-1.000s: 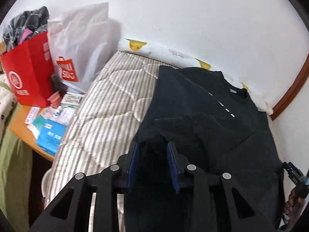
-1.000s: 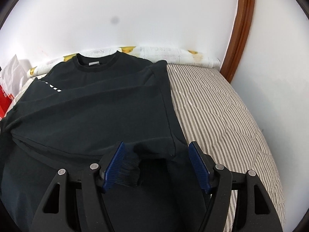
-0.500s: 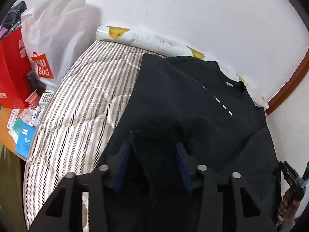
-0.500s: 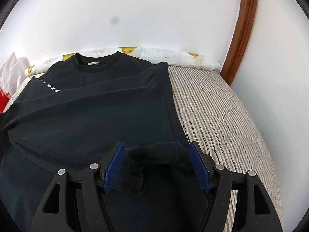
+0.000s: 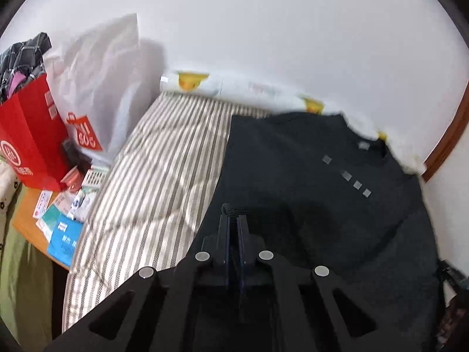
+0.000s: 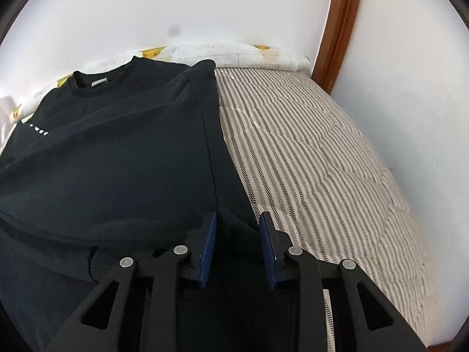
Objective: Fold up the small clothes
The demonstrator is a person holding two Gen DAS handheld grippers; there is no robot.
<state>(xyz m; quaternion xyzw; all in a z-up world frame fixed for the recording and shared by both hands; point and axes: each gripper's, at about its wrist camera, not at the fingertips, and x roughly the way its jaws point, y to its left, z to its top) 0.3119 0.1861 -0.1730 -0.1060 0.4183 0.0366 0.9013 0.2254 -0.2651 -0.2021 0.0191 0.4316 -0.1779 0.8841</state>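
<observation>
One black T-shirt (image 6: 117, 158) lies on the striped bed (image 6: 322, 158), collar toward the wall, both sides folded inward, with five small pale squares in a row near the collar. My left tool (image 5: 233, 223) is pressed together; whether cloth sits between I cannot tell. My right tool (image 6: 237, 234) stands apart over the shirt's right edge. Left of the shirt stand one red bag (image 5: 26, 140) and one white bag (image 5: 96, 88).
</observation>
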